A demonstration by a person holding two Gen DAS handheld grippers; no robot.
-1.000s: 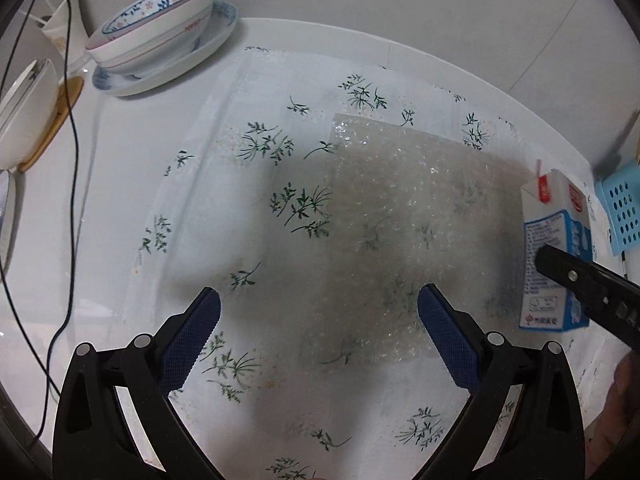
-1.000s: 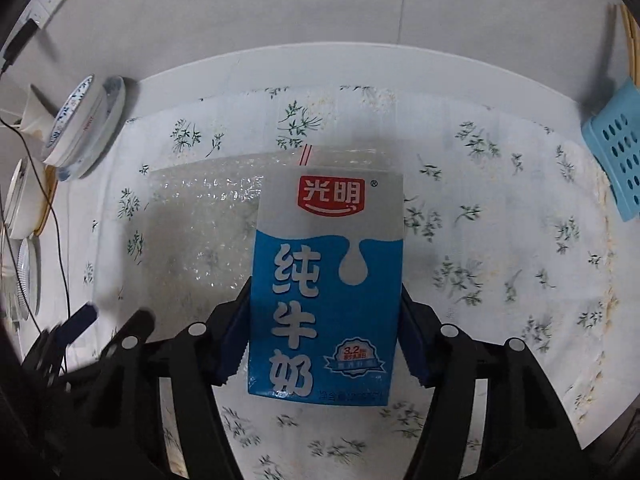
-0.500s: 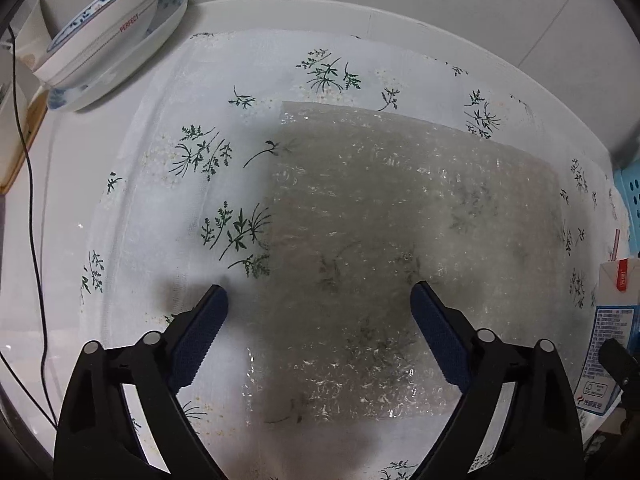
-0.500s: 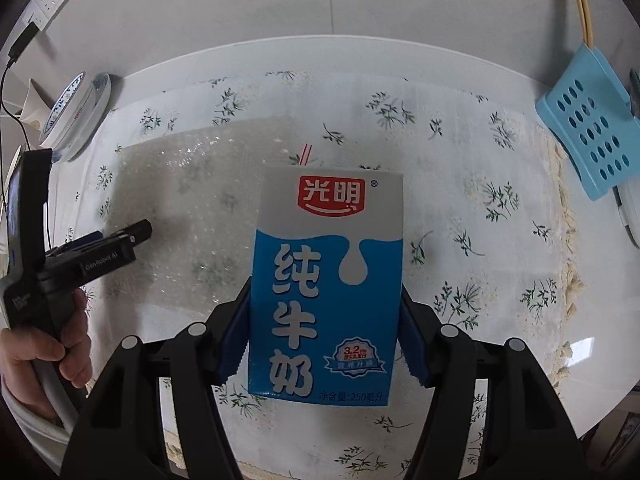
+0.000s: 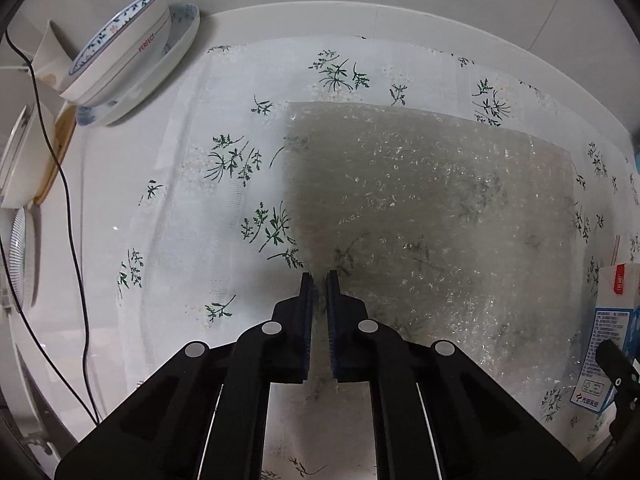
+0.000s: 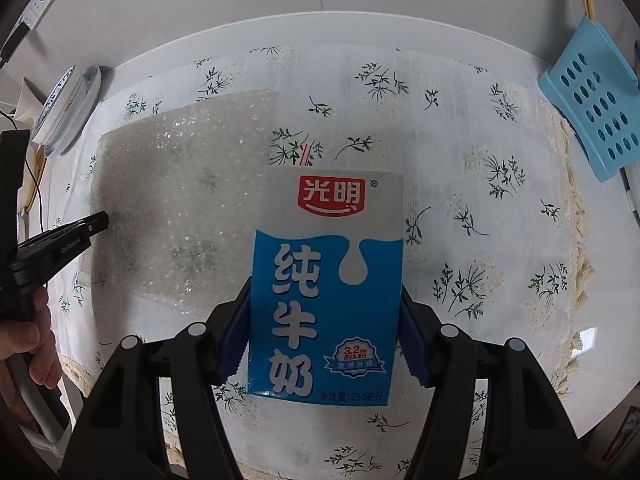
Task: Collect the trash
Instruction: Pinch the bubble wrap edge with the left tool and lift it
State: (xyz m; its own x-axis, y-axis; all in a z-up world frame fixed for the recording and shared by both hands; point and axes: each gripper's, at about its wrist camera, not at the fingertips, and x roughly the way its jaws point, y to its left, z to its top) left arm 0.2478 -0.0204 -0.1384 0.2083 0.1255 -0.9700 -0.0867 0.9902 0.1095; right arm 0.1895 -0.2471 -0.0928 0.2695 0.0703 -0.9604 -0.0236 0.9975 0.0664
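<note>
The right tool [image 6: 324, 340] gripped the milk carton [image 6: 326, 280]. The left tool [image 5: 320, 280] had just closed, fingers nearly together, at the bubble wrap [image 5: 432, 216] edge; whether it pinched the sheet was unclear.

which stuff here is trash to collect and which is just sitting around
Trash:
- blue-and-white milk carton, clamped in the right gripper
- clear bubble wrap sheet, flat on the tablecloth

Lying about:
- blue-patterned white bowl on its plate
- light blue perforated plastic basket
- black cable
</note>
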